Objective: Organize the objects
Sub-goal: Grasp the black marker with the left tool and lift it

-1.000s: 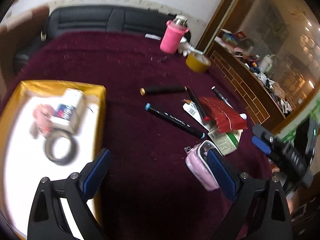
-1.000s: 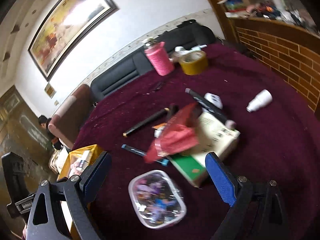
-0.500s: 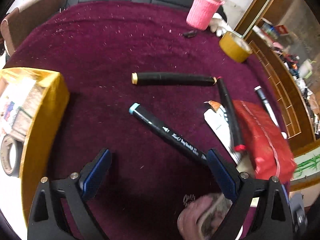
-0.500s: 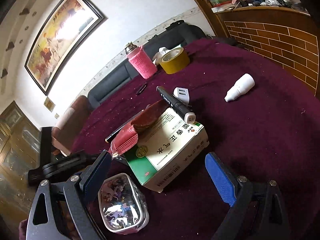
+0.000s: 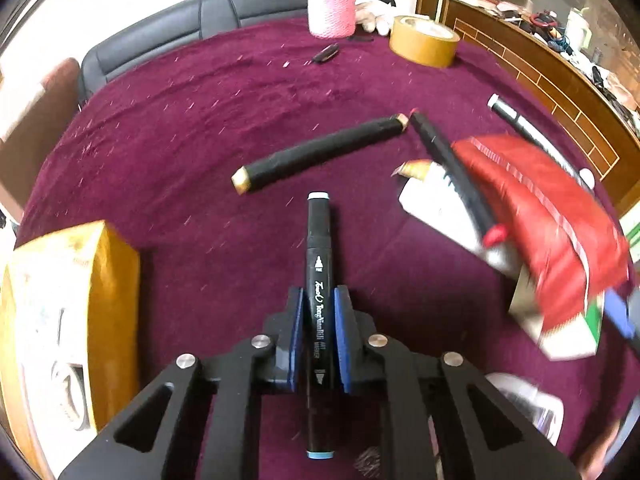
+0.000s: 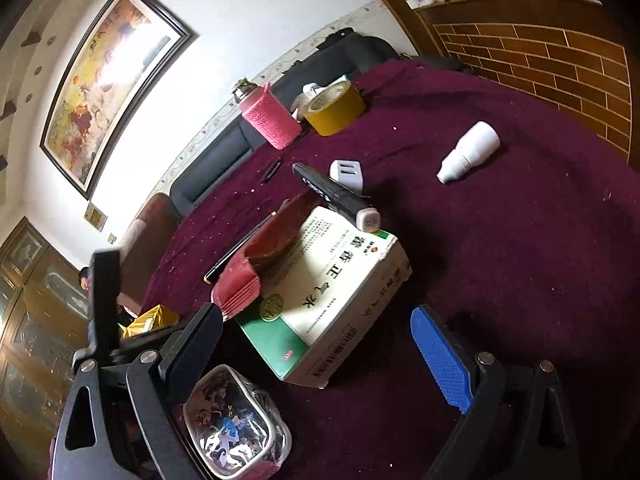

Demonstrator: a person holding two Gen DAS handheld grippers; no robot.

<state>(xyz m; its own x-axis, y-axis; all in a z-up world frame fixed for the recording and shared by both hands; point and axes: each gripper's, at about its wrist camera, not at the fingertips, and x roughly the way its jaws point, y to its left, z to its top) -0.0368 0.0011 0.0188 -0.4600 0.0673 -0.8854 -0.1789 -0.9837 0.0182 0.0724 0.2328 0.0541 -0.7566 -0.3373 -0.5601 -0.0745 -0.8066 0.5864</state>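
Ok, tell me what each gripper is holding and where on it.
The left gripper has just closed on the black marker, its fingers pinching the barrel near mid-length. The right gripper is open, holding nothing.

The left wrist view is taken from just behind the left gripper (image 5: 319, 312), aimed steeply down at the maroon cloth (image 5: 200, 128) from close range; a marker (image 5: 319, 280) runs straight along its axis. The far sofa (image 5: 192, 24) is caught along the top edge. The right wrist view is set behind the right gripper (image 6: 320, 344), tilted less steeply and rolled, so wall and painting (image 6: 108, 80) are taken in. Shared by both views are the pink bottle (image 5: 332, 0) (image 6: 270, 120), tape roll (image 5: 424, 40) (image 6: 334, 108), red pouch (image 5: 552, 216) (image 6: 260, 264) and box (image 5: 560, 332) (image 6: 332, 288).
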